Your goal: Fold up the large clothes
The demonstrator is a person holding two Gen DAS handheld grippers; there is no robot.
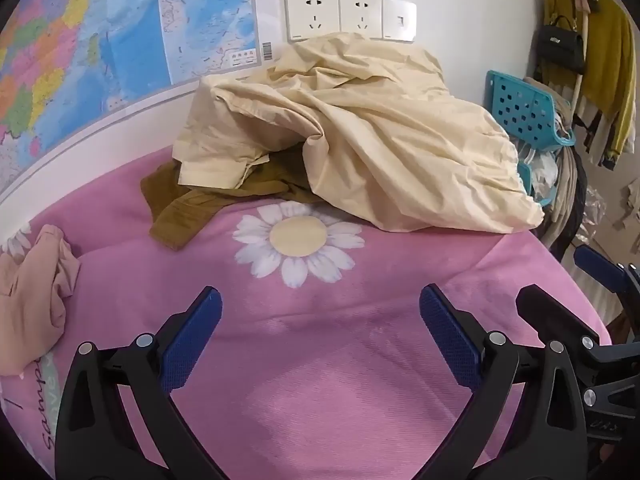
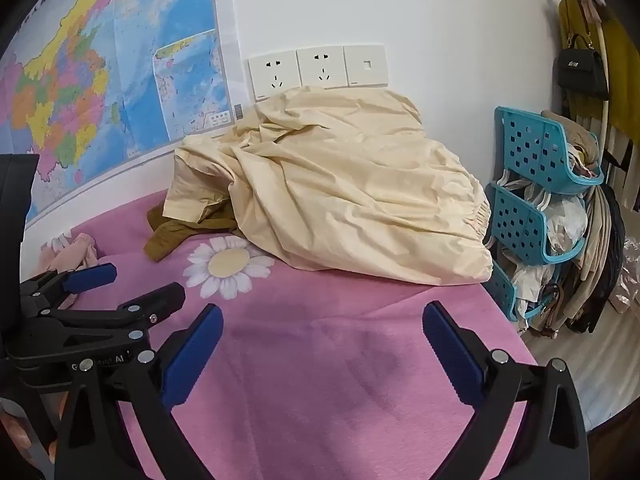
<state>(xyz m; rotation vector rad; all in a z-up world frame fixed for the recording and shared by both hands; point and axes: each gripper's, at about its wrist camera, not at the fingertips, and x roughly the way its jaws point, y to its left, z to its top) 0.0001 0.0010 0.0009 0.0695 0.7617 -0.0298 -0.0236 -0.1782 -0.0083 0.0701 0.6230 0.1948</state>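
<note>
A large crumpled cream garment [image 1: 360,140] [image 2: 340,192] is heaped at the back of the pink daisy-print blanket [image 1: 320,360] [image 2: 340,360], against the wall. Under its left side lies an olive-brown garment [image 1: 180,208] [image 2: 168,236]. At the far left sits a small bunched pale pink garment [image 1: 36,288] [image 2: 76,252]. My left gripper [image 1: 320,296] [image 2: 140,280] hovers open over bare blanket, short of the pile, nothing between its fingers. To its right, my right gripper [image 2: 324,314] [image 1: 560,280] is also open and holds nothing.
A wall map [image 1: 100,40] and wall sockets [image 1: 348,16] are behind the pile. A teal stacked basket rack [image 2: 532,200] stuffed with items stands off the blanket's right edge. Beside it hang clothes and a black handbag [image 2: 582,72].
</note>
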